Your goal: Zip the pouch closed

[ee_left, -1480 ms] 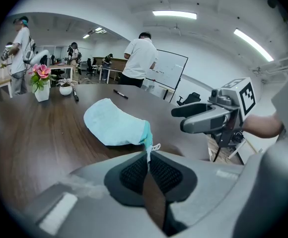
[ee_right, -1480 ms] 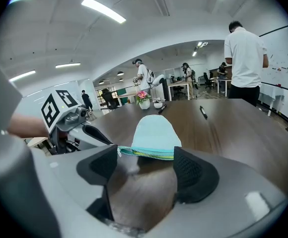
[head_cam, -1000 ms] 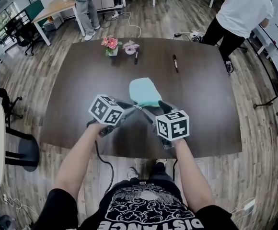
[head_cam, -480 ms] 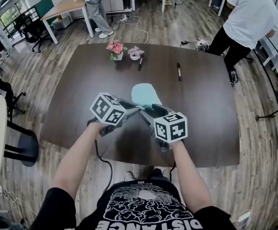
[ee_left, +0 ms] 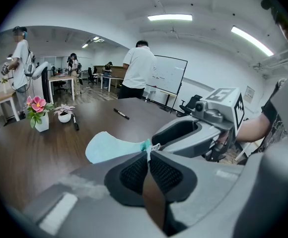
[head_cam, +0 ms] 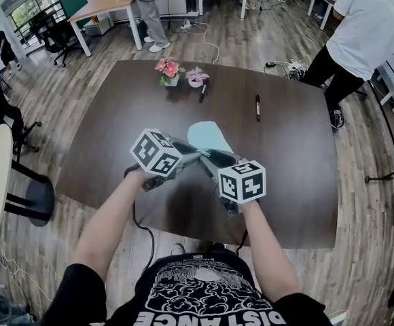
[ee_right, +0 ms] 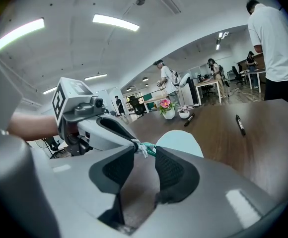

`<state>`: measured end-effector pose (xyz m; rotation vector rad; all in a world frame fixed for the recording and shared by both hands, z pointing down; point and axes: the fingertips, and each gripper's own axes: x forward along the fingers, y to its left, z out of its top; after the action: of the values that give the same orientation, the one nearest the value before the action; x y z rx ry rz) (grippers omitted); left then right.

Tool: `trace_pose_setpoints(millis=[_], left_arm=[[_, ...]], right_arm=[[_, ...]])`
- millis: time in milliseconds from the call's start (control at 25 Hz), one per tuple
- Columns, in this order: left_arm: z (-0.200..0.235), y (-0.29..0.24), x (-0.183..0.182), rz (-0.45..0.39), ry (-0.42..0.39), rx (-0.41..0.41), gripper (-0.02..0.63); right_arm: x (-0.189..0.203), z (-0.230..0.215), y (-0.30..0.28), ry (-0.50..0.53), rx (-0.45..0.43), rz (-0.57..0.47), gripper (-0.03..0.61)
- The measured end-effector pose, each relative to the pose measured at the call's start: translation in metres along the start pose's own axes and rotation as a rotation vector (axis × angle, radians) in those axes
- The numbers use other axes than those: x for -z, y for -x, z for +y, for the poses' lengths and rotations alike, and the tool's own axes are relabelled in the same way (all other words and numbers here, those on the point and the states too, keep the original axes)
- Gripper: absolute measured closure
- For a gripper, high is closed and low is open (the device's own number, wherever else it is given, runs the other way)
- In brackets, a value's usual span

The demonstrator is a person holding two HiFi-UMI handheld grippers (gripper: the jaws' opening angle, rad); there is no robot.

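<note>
The light teal pouch [head_cam: 207, 136] lies on the dark brown table [head_cam: 292, 155], its near end lifted towards me. My left gripper [head_cam: 197, 155] is shut on that end's corner, with a bit of teal and white pinched at its tips [ee_left: 149, 147]. My right gripper [head_cam: 209, 157] comes in from the right, tip to tip with the left. Its jaws are closing, with a gap between the pads [ee_right: 171, 170]. The small white zipper pull [ee_right: 143, 149] sits between its tips, and the pads do not press on it. The pouch body [ee_right: 181, 142] stretches away behind.
At the table's far side stand a pink flower pot [head_cam: 170, 70] and a small white pot [head_cam: 195, 77], with a marker [head_cam: 202, 92] beside them and a second marker [head_cam: 257, 106] further right. A person in a white shirt [head_cam: 363, 39] stands past the far right corner.
The left gripper has risen slightly with the pouch's near end. The right gripper has stayed close at the same spot. The head camera has tipped up a little.
</note>
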<state>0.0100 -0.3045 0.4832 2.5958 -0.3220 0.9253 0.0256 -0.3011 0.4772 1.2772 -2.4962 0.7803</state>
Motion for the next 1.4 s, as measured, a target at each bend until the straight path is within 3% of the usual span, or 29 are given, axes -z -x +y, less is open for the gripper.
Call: trace_pose_setpoints(millis=[520,1120,1400], left_arm=[[0.006,-0.019,-0.009,0.007,0.053,-0.047,0.592],[0.014,0.003,0.02,0.017,0.112,-0.121,0.592],[0.016,0.016,0.036,-0.03,0.133,-0.183,0.592]], right_arm=[[0.0,-0.021,-0.004,-0.049,-0.062,-0.003,0.562],[0.013,0.005,-0.024,-0.042,-0.152,0.044,0.572],[0.02,0.022,-0.033,-0.023,-0.149,0.039,0.572]])
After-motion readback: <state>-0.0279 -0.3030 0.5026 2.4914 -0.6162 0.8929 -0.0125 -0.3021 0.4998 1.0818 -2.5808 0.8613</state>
